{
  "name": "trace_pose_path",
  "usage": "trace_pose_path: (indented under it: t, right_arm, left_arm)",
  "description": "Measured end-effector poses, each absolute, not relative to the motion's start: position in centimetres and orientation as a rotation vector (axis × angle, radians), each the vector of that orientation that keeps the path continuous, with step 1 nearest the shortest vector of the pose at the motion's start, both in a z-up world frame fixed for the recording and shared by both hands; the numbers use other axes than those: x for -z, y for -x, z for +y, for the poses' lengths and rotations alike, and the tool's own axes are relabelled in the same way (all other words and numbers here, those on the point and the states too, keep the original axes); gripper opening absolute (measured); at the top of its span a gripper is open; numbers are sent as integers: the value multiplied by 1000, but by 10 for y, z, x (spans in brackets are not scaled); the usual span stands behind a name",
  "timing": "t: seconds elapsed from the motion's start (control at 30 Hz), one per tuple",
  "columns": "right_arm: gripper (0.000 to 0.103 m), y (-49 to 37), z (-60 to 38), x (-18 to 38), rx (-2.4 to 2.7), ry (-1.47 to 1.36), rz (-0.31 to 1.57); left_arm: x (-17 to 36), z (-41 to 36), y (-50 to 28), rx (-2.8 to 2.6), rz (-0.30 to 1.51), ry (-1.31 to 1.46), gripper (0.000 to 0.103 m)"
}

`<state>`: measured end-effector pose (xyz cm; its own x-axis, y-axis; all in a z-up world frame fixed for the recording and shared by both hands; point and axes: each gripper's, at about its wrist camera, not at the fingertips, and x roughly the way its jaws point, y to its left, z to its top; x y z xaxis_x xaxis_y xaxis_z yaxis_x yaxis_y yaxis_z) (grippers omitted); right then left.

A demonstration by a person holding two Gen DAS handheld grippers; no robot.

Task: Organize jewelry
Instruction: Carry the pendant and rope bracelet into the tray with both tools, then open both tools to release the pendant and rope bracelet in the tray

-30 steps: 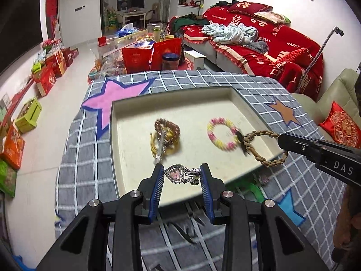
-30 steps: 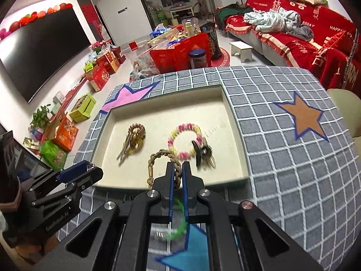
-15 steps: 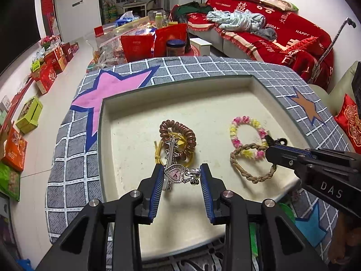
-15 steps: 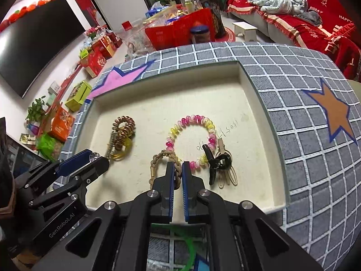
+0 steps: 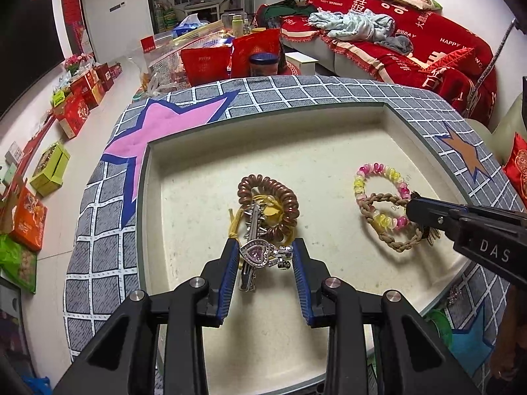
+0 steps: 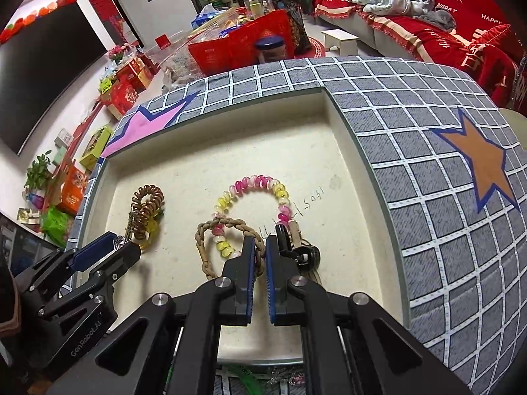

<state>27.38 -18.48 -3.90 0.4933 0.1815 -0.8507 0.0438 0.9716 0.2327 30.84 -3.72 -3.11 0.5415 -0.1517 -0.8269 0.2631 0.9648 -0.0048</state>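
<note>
A cream shallow tray (image 5: pixel 154 217) holds the jewelry. Near its middle a brown spiral hair tie (image 5: pixel 268 197) lies piled with a yellow elastic (image 5: pixel 234 227) and a silver clip (image 5: pixel 252 230), while a silver heart-charm bracelet (image 5: pixel 262 253) hangs just above them. Toward the tray's right side, a tan braided bracelet (image 6: pixel 227 223) lies over a pink-and-yellow beaded bracelet (image 6: pixel 253 181), with dark hair clips (image 6: pixel 304 253) touching.

- Left black plastic two-finger gripper (image 5: pixel 265 256): 2 fingers lined with ribbed blue pads (image 5: pixel 230 276), silver round screws at the linkage joints, white "GenRobot.AI" lettering on its side.
- Right black plastic two-finger gripper (image 6: pixel 260 256): the same blue pads and silver screws, white "DAS" lettering.
</note>
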Motion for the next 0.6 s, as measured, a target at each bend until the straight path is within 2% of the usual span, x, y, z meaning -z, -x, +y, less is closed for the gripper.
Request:
trace_pose_path:
  t: [0.6]
  right_arm:
    - [8,-270,-176,37,-94,-223,1049]
  left_arm:
    - [34,-40,-306,238,966,-140,49]
